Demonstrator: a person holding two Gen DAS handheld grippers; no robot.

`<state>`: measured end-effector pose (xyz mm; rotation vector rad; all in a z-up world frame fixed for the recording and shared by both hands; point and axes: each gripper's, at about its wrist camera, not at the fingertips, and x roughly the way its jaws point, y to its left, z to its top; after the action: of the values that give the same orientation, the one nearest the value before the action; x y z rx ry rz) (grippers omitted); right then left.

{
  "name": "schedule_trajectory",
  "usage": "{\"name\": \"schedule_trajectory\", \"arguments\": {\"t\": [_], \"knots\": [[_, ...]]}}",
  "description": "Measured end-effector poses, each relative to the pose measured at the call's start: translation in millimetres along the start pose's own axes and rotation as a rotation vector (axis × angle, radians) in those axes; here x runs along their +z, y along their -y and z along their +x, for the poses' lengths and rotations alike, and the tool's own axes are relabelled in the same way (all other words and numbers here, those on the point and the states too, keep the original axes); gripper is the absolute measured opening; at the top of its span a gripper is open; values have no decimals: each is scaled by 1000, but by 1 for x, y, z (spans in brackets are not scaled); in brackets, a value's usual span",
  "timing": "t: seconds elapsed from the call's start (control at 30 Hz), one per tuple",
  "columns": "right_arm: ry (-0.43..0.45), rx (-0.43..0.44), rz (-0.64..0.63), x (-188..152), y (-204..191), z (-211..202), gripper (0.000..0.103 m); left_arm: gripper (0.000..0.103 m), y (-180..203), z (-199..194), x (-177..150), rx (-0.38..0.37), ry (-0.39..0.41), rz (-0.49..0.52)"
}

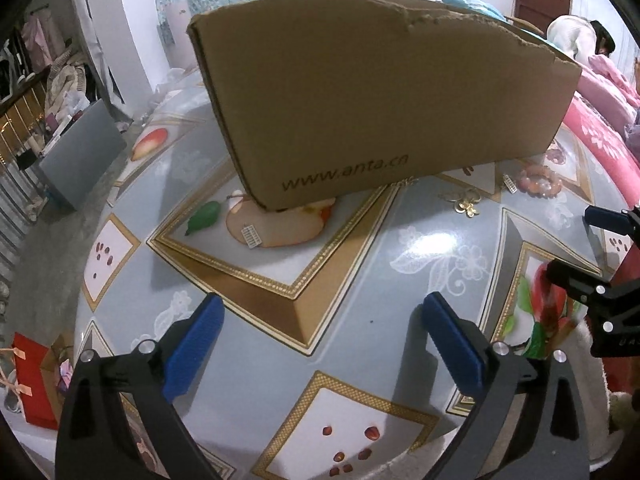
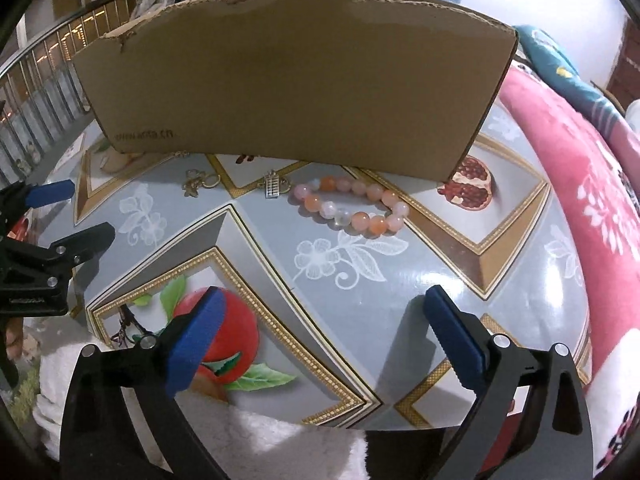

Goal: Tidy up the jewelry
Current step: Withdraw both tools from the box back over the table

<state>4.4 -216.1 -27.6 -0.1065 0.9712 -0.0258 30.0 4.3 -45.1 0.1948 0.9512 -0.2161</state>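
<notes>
Both grippers angle steeply down over the tabletop (image 2: pixel 400 320), which wears a glossy fruit-patterned cover; the left gripper (image 1: pixel 320 316) hangs above a gold-framed diamond on the near half, its blue pads (image 1: pixel 196 344) spread wide with nothing between them; the right gripper (image 2: pixel 320 312) sits just beside it, toward the tabletop's right edge, its jaws likewise released and empty, one pad over a printed red apple. A cardboard box (image 1: pixel 372 100) stands across the far half of the tabletop. The jewelry lies along the box's near wall: a bead bracelet (image 2: pixel 352 204) of pink, orange and clear beads lies toward the right edge, a small silver abacus charm (image 2: pixel 273 187) touching its left end, and a gold flower ornament (image 2: pixel 200 184) near that, further left; a second abacus charm (image 1: pixel 252 235) rests apart by the box's left corner. A pink blanket (image 2: pixel 592 184) borders the right edge.
</notes>
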Motion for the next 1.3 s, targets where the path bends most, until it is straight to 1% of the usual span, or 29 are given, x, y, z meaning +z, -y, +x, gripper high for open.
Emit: {"name": "schedule_trajectory", "arguments": {"t": [0.27,0.5,0.7,0.87,1.13,1.3], "knots": [[13,-3,2,-12,3,-5,95,97,2,-2,-1,-7,-5,-9],[6,-3,6,-20,2,-5,95,97,1,-3,-2,-5,5,-10],[10,-3,6,-19,3,-8,95,98,1,-5,-4,3,21,-14],[32,-11,10,-20,2,-9,95,99,4,-6,-7,16,36,-14],[62,-16,34,-23,0,-13,95,99,4,-6,-8,8,50,-9],[56,-21,54,-21,3,-15,95,99,4,-7,-8,3,53,-9]]}}
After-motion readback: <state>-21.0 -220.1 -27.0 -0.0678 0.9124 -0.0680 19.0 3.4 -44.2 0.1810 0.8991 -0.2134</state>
